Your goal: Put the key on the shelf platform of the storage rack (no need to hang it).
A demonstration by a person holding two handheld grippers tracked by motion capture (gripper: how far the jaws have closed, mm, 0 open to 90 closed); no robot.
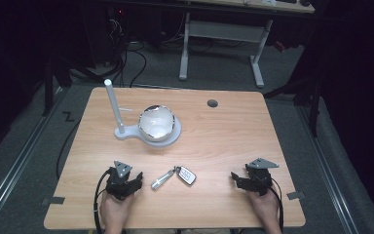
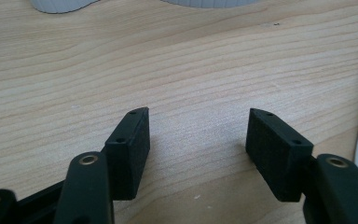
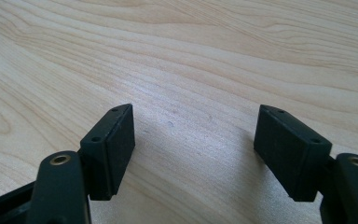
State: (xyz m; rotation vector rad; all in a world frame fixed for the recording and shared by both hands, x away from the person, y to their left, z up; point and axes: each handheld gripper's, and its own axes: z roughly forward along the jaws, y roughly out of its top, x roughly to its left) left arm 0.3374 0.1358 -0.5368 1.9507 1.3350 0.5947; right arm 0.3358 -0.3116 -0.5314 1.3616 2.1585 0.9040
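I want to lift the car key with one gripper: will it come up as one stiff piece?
Probably not. The car key looks joined by a ring to a metal clip, so that part would likely dangle and swing. Its black fob looks smooth and flat on the table, so fingers may slip. It seems light.

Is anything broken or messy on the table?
Nothing looks broken or spilled. The car key lies flat near the front edge with its metal tag beside it, and the bowl sits upright on its white stand.
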